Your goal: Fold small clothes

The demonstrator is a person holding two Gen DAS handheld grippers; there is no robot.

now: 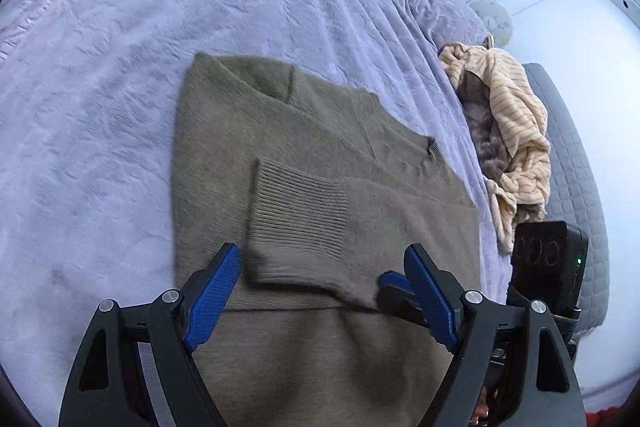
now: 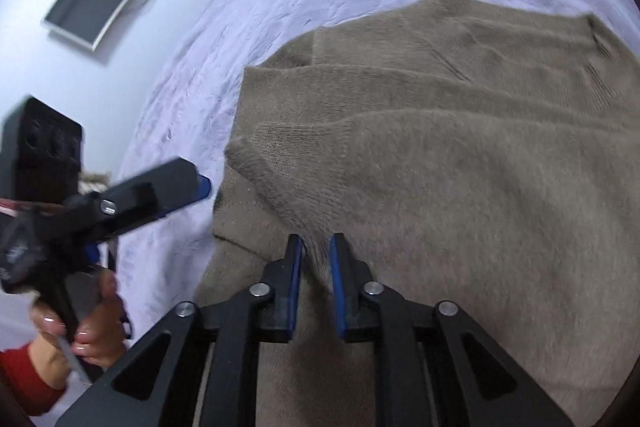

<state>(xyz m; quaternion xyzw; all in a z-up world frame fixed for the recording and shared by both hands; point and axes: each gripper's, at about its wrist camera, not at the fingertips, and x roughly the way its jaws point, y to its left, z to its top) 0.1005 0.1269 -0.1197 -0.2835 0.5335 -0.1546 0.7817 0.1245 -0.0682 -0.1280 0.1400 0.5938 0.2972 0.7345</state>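
Right hand-held gripper (image 2: 316, 247) is sitting low over the brown sweater (image 2: 460, 167), jaws narrow with a slim gap; a ridge of knit is rising between the blue pads (image 2: 295, 267), but whether they are pressing it cannot be told through the blur. Left hand-held gripper (image 1: 320, 291) is hanging wide and empty above the sweater's near half, the ribbed cuff (image 1: 296, 211) of the folded-in sleeve lying just ahead of its fingertips, untouched. In the right wrist view that left tool is appearing off the sweater's edge, gripped by a hand (image 2: 92, 327) with a red sleeve (image 2: 24, 383). Sweater is lying flat on the lavender bed cover (image 1: 120, 67), one sleeve already crossing the body. Long axis is running from the hem near the grippers away toward the neckline (image 1: 432, 151), which is pointing to the far right edge of the bed. A striped cream garment (image 1: 516, 115) is lying heaped at that edge, well apart. Risks, as judgement: a shallow pinch is likely catching only the top layer, so lifting would be peeling the fold open; the fuzzy knit may be slipping from narrow pads; dragging could be bunching the cover and skewing the sleeve off line.
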